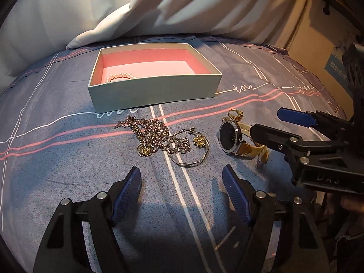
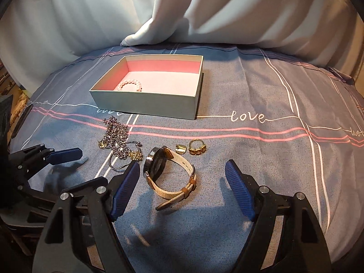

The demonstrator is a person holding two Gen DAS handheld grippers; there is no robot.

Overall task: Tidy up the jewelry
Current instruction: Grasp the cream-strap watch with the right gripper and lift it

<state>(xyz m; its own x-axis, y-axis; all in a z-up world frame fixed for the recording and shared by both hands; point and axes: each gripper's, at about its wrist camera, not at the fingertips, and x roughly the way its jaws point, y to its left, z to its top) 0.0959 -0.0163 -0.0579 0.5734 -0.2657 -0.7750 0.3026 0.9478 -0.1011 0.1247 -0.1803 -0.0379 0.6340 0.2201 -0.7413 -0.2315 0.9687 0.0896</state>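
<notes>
Watch [image 2: 168, 173] lies on the bedsheet [image 2: 250, 95], in front of the box [image 2: 145, 104], case propped on edge, dark dial, silver bezel, tan-and-cream strap looped and buckled with the tail trailing forward. To the box-side right of the watch: open sheet with no items as far as the white "love" script; only the gold ring [image 2: 197, 147] and a small gold earring [image 2: 180, 148] sit between watch and box, just apart from the strap.

Right gripper [image 2: 182, 170]: jaws spread wide, holding nothing, raised a little off the sheet; the watch sits between the fingertips, nearer the left-hand pad [image 2: 127, 182], which overlaps the case edge in the right wrist view. Contact cannot be told.

Left of the watch, still in front of the box: tangled silver chain [image 1: 157, 136] with a star charm, a thin bangle [image 1: 193, 157] and a gold flower piece [image 1: 200, 141], heaped and overlapping.

Left gripper [image 1: 182, 177]: jaws wide apart, empty, just short of the chain heap.

Box: open, pale outer walls, pink lining, pearl bracelet [image 2: 130, 84] in its near-left corner; the remaining floor is bare. White pillow [image 2: 159, 22] lies behind the box.
</notes>
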